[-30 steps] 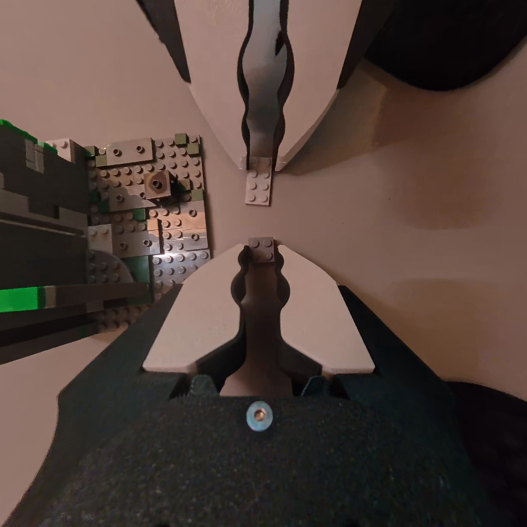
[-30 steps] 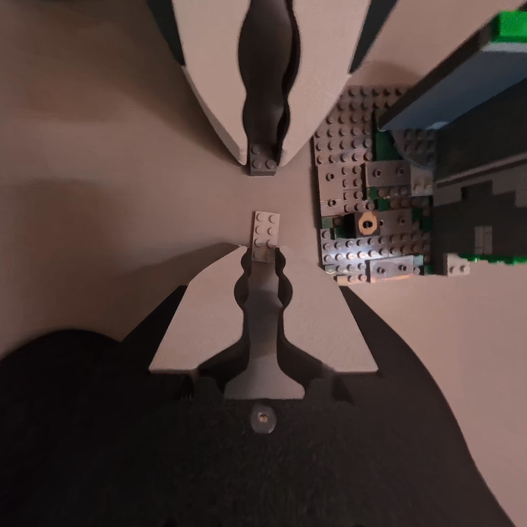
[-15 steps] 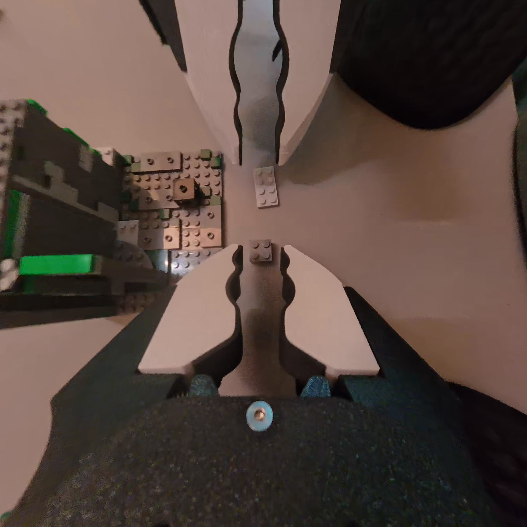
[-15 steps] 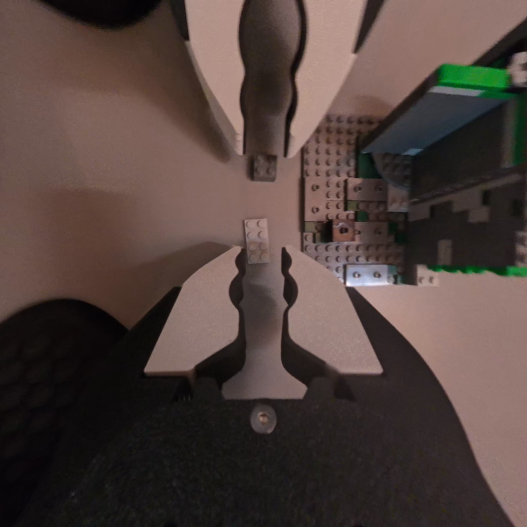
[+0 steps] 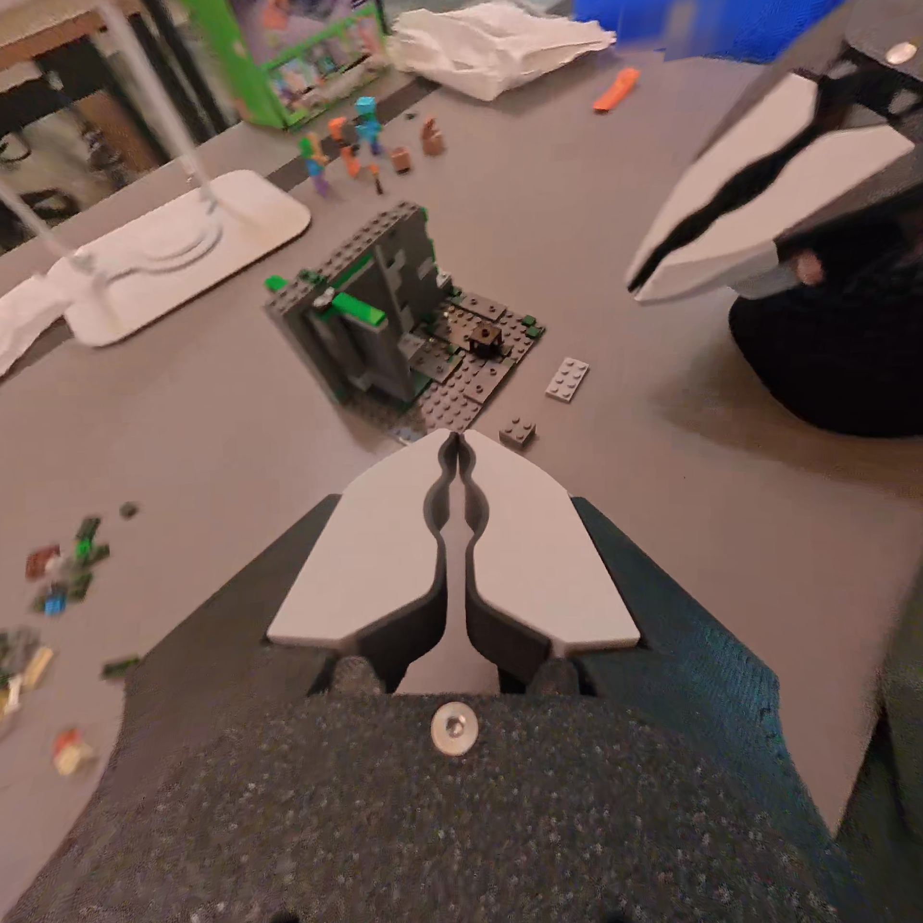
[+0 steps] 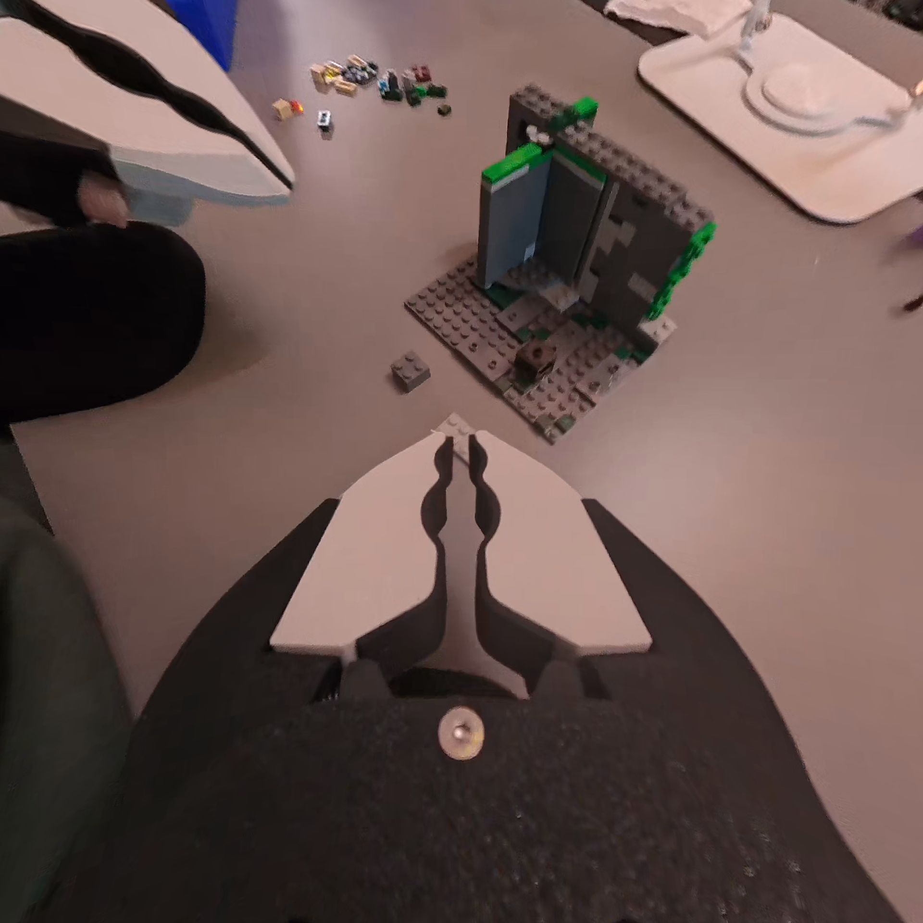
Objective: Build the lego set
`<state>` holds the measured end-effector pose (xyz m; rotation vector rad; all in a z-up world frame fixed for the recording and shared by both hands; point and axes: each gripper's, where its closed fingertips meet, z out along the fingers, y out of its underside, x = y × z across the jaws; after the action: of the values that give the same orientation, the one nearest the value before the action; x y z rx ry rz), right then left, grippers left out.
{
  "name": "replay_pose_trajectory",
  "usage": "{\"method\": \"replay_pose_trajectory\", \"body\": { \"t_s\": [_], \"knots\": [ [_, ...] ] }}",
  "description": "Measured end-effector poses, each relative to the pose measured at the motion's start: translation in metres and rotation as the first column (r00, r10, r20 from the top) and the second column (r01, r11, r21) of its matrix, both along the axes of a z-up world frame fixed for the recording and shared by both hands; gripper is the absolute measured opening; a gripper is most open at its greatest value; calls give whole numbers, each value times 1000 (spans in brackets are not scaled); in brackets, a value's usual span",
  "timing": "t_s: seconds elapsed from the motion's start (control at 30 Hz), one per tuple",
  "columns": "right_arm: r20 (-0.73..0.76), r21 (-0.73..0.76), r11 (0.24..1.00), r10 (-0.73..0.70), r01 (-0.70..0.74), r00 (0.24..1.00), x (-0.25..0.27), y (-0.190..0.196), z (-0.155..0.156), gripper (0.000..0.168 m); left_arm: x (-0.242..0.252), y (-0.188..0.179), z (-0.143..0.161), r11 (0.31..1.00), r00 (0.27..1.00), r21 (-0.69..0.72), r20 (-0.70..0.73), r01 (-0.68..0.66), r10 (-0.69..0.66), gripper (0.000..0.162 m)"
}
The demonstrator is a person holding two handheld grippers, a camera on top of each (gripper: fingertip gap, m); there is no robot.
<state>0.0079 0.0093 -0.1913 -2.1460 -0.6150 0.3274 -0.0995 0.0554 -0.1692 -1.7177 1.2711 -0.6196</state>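
Note:
The grey and green lego build (image 5: 399,324) stands on its studded baseplate in mid table; it also shows in the right wrist view (image 6: 574,279). A light grey flat plate (image 5: 568,379) and a dark grey 2x2 brick (image 5: 518,430) lie loose on the table beside the baseplate. My left gripper (image 5: 457,437) is shut and empty, raised above the table near the dark brick (image 6: 410,369). My right gripper (image 6: 459,437) is shut and empty, held above the light plate (image 6: 455,424), whose corner shows past its tips. Each gripper shows in the other's view, fingers together.
A white lamp base (image 5: 190,249) stands behind the build. Several loose small pieces (image 6: 379,82) lie in a pile on the left gripper's side. Minifigures (image 5: 349,145), a green box (image 5: 299,60), white paper (image 5: 499,45) and an orange tool (image 5: 617,90) lie farther back. A black sleeve (image 6: 90,309) rests on the table. From either gripper's tips it is about 9 cm to the dark brick (image 6: 410,369). My left wrist view (image 5: 518,428) looks at it from another angle.
Both grippers let go of their bricks, which now lie on the table. Both have lifted up and back from the table and closed empty.

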Motion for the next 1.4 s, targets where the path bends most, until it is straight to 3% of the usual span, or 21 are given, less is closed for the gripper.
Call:
{"method": "replay_pose_trajectory", "body": {
  "t_s": [0.03,0.23,0.4,0.83,0.93,1.07,1.23,1.4],
  "knots": [
    [-4,-12,1000,-24,24,1000,-2,-4,-4,2,-3,-4,-2,999,999,-14,8,-41,41,0],
    [56,-27,995,-97,98,994,-3,-12,-20,0,-13,-28,-19,965,976,-165,41,-203,212,0],
    [43,-11,989,-144,145,989,0,-12,-25,0,-25,-25,-32,937,948,-155,7,-313,318,0],
    [0,61,977,-205,204,979,12,-2,-11,0,-16,-4,-19,949,953,-126,57,-288,296,0],
    [-6,118,968,-224,224,974,21,15,10,0,-12,13,-7,951,949,-107,98,-291,301,0],
    [-6,252,938,-244,238,970,39,55,60,0,-9,37,20,953,938,-75,168,-294,302,0],
    [-24,419,874,-261,247,965,58,127,134,0,-9,75,48,942,912,-20,243,-335,330,0],
    [-62,546,785,-311,293,948,73,208,193,0,-17,101,45,908,875,18,276,-419,398,0]
  ]
}}
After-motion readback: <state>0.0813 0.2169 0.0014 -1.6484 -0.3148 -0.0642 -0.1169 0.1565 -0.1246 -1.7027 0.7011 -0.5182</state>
